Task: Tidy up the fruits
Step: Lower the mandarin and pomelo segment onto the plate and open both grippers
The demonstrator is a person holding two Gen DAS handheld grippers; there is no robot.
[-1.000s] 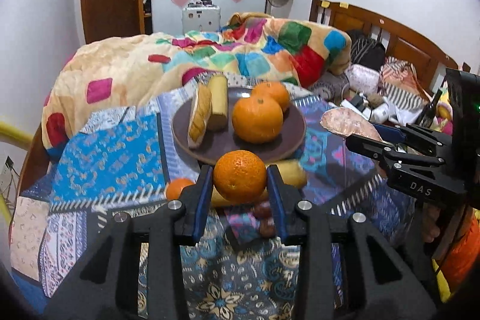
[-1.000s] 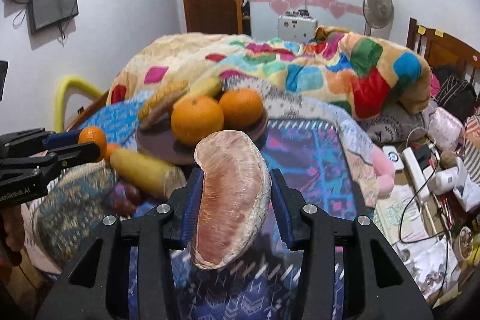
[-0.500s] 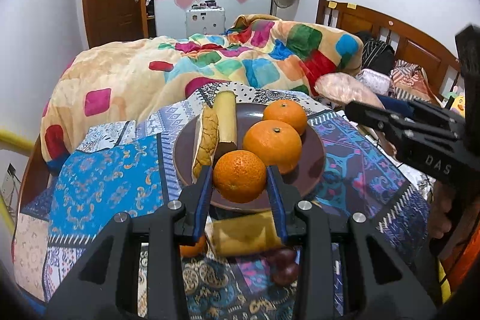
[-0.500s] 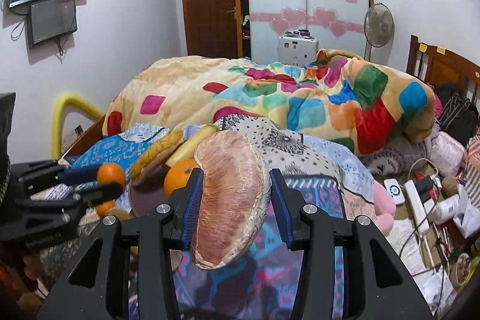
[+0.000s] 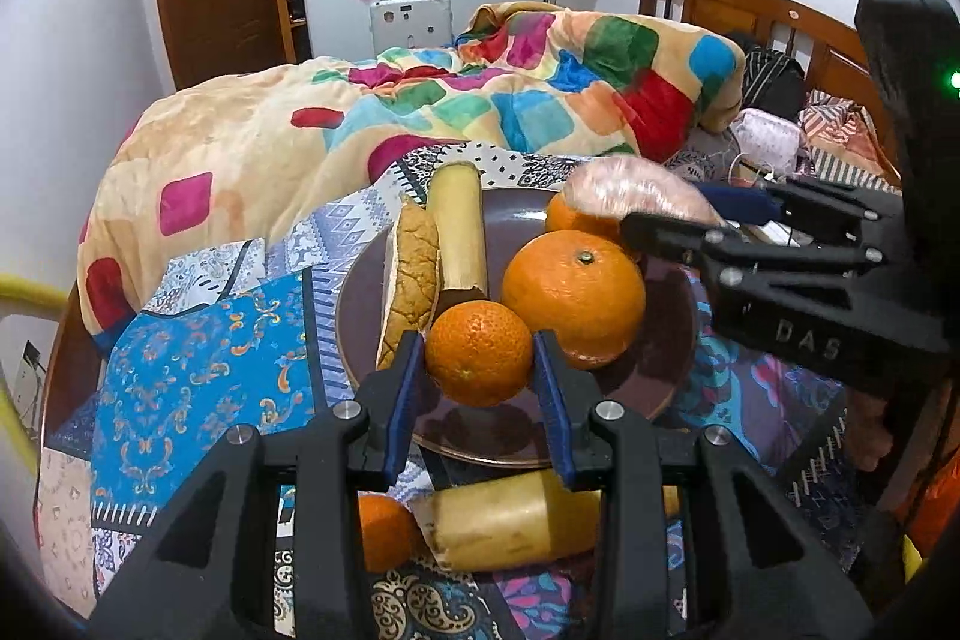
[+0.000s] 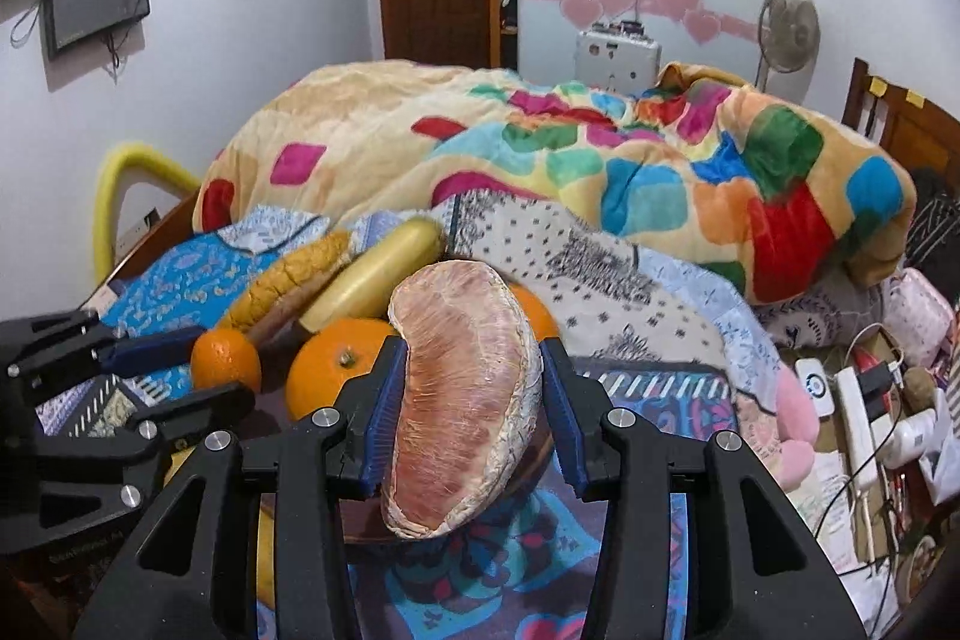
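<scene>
My left gripper (image 5: 480,376) is shut on a small orange (image 5: 480,352) and holds it just above the near part of a brown plate (image 5: 522,448). The plate holds a large orange (image 5: 573,295), another orange (image 5: 567,217) behind it, a bread-like piece (image 5: 411,280) and a pale yellow stalk (image 5: 459,229). My right gripper (image 6: 471,394) is shut on a pink pomelo segment (image 6: 459,400) and holds it over the plate's right side; in the left wrist view the gripper (image 5: 708,214) and segment (image 5: 630,190) hover above the far orange.
A second yellow stalk (image 5: 510,520) and a small orange (image 5: 384,532) lie on the patterned cloth (image 5: 198,382) before the plate. A colourful duvet (image 5: 480,100) is heaped behind. A wooden headboard (image 5: 750,16) and bedside clutter (image 6: 870,400) stand at the right.
Both grippers have moved in over the plate. The left one carried its orange forward past the loose stalk; the right one brought the pomelo segment above the plate's right side.
</scene>
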